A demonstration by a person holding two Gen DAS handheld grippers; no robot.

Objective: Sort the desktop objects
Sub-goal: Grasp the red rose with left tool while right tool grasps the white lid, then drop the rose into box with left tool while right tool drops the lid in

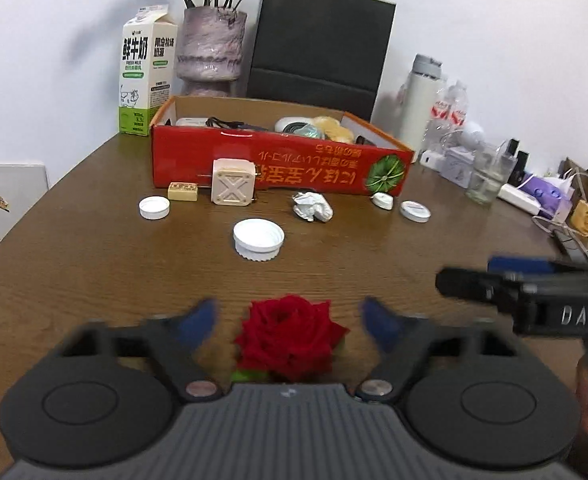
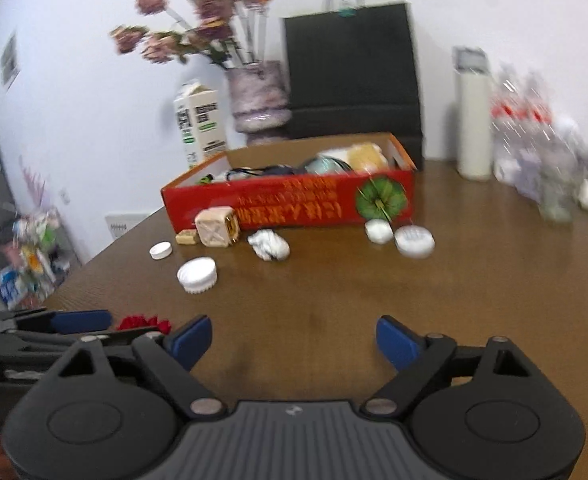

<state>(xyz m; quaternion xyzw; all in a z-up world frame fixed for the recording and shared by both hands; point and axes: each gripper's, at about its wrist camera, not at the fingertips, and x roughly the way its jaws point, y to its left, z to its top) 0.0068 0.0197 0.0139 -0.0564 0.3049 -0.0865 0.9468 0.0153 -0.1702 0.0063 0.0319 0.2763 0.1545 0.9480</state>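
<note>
Right now, reading the desk from left to right, my left gripper (image 1: 289, 320) sits low over the wooden table (image 1: 93, 280) with its jaws spread apart, and the red rose (image 1: 289, 336) lies directly between them, bloom pointing forward and its green stem end running back under the gripper body. So its long axis runs along the fingers, not across them, and neither blue pad appears to touch the petals. To the right, my right gripper (image 2: 294, 340) hangs with jaws apart over bare wood, holding nothing; the rose shows only as a red sliver off its left side. I judge the left one clearly nearer. Ahead, the red box (image 1: 277, 168) waits beyond the scattered white lids.
</note>
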